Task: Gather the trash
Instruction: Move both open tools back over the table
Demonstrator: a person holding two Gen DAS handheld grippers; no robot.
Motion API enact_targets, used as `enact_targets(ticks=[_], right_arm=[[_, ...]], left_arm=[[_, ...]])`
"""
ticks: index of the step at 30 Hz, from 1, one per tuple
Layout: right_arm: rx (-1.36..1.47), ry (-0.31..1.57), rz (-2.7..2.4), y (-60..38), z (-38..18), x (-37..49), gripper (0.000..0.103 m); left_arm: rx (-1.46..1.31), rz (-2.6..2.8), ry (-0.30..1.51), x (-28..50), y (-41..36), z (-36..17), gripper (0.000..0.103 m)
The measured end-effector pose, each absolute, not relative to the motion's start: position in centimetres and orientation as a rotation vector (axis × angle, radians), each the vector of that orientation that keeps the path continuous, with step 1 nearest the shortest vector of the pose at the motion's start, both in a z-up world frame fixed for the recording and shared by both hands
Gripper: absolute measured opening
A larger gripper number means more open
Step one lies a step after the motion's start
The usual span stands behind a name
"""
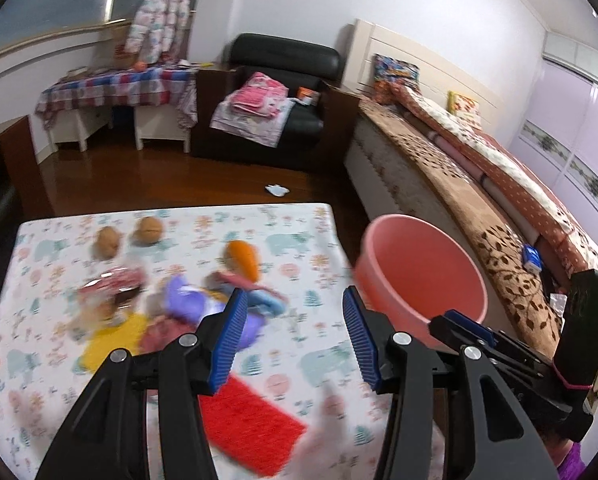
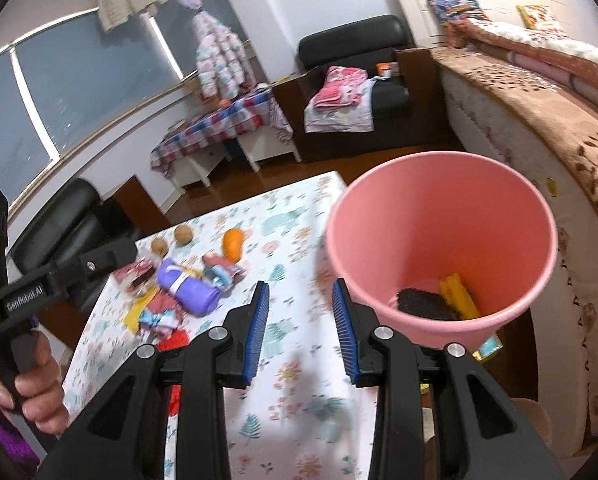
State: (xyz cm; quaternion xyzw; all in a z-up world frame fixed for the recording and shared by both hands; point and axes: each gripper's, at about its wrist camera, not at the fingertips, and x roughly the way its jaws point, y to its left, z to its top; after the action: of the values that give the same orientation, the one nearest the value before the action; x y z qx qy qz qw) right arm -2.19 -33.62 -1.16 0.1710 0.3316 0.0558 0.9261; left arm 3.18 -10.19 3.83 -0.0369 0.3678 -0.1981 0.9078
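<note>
A pink bucket (image 2: 439, 216) stands off the table's right edge, with a dark piece (image 2: 423, 304) and a yellow piece (image 2: 459, 296) inside; it also shows in the left wrist view (image 1: 419, 264). On the patterned table (image 2: 291, 360) lies a pile of wrappers: a purple packet (image 2: 187, 284), a red packet (image 1: 247, 420), a yellow one (image 1: 111, 340), an orange item (image 2: 233, 244) and two walnuts (image 2: 183, 234). My left gripper (image 1: 295, 320) is open and empty above the pile. My right gripper (image 2: 301, 316) is open and empty beside the bucket.
A bed (image 2: 559, 128) runs along the right. A black armchair (image 1: 283, 96) with folded clothes and a desk with a checked cloth (image 1: 115, 88) stand at the back. A crumpled white scrap (image 1: 277, 190) lies on the wooden floor.
</note>
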Motion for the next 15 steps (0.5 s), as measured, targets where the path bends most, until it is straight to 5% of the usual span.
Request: enact_targets(ticks=[15], right_arm=[[0.263, 0.738, 0.318, -27.2, -1.9, 0.0, 0.033]], left_arm=[[-0.111, -0.165, 0.772, 3.2, 1.2, 1.4, 0.054]])
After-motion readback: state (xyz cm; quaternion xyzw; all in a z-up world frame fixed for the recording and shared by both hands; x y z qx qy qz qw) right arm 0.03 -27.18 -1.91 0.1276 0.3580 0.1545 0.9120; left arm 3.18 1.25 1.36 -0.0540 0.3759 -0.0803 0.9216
